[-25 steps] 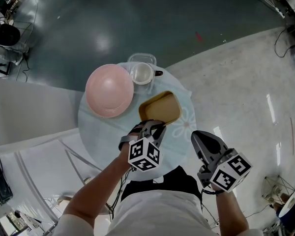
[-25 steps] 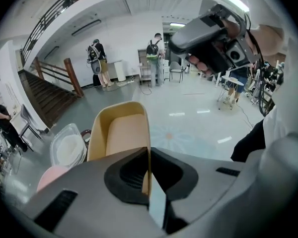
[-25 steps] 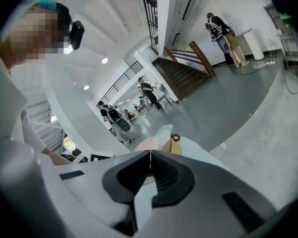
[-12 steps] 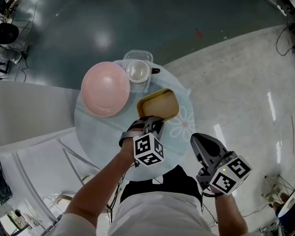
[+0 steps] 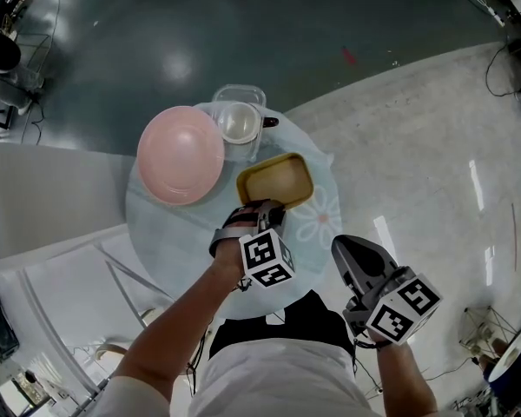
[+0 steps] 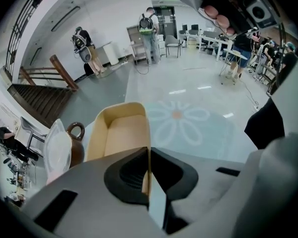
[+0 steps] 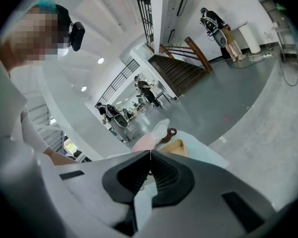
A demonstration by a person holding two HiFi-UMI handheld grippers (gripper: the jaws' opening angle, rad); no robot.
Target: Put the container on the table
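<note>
A tan rectangular container [image 5: 275, 182] sits low over the round table [image 5: 156, 233], next to the flower print; I cannot tell whether its base touches the cloth. My left gripper [image 5: 264, 209] is shut on its near wall. In the left gripper view the thin wall of the container [image 6: 120, 133] runs between the closed pads of that gripper [image 6: 149, 158]. My right gripper [image 5: 342, 245] hangs beyond the table's near right edge, shut and empty. In the right gripper view the right gripper [image 7: 150, 155] has nothing between its pads and the container [image 7: 178, 147] shows far ahead.
A pink plate [image 5: 181, 154] lies at the table's left. A clear plastic box with a lid [image 5: 238, 122] stands at the far edge, with a small brown jug [image 6: 77, 144] beside it. Floor surrounds the table; people and desks stand far off.
My left gripper has sunk toward the table with the tan container in it, still shut on the wall. The right gripper has stayed where it was.
</note>
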